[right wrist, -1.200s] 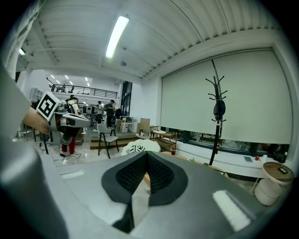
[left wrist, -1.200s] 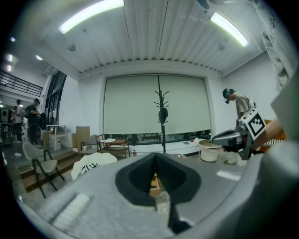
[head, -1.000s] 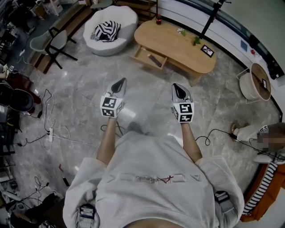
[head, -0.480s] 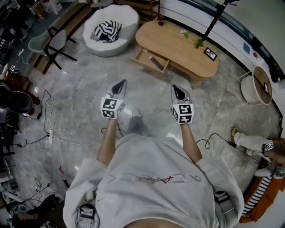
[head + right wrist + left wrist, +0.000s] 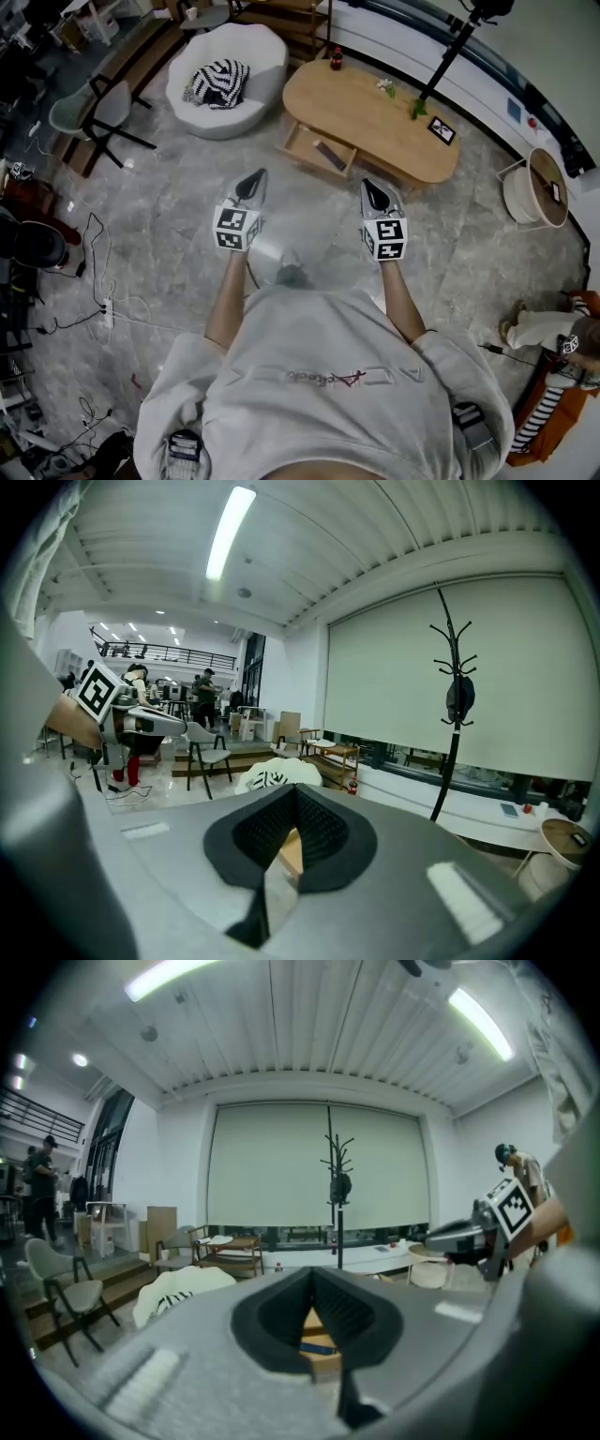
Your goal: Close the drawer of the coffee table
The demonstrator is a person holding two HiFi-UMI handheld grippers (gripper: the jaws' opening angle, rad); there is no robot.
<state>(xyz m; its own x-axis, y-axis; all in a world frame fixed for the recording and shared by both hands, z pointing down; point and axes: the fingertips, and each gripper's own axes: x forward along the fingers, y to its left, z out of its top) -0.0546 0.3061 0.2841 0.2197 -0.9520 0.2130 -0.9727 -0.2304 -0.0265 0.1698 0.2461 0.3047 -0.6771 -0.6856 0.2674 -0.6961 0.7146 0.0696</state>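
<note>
Head view, looking steeply down: the person holds the left tool (image 5: 254,176) and the right tool (image 5: 373,187) out side by side above a grey marble floor (image 5: 169,197), both pointing toward a low wooden desk (image 5: 375,112) that stands well apart from them. The drawer (image 5: 302,146) juts open from the near side of the desk, with a dark flat object (image 5: 329,154) lying in it. On the desk top are a red bottle (image 5: 336,59) at the far left end, a small plant (image 5: 416,109) and a framed picture (image 5: 441,130). A white armchair (image 5: 234,56) carrying a striped cloth (image 5: 217,80) stands left of the desk.

Left gripper view: the left tool (image 5: 314,1283) has its jaws pressed together at the tips. Wood and a blue strip show through the gap behind the tips. This view alone shows the room at eye level: a coat stand (image 5: 336,1185) before a drawn window blind (image 5: 272,1166), and the right tool (image 5: 433,1236) at the right.

Right gripper view: the right tool (image 5: 295,797) is likewise pressed together. The left tool (image 5: 180,727) appears at the left edge, and the armchair (image 5: 281,775) shows beyond the jaws.
</note>
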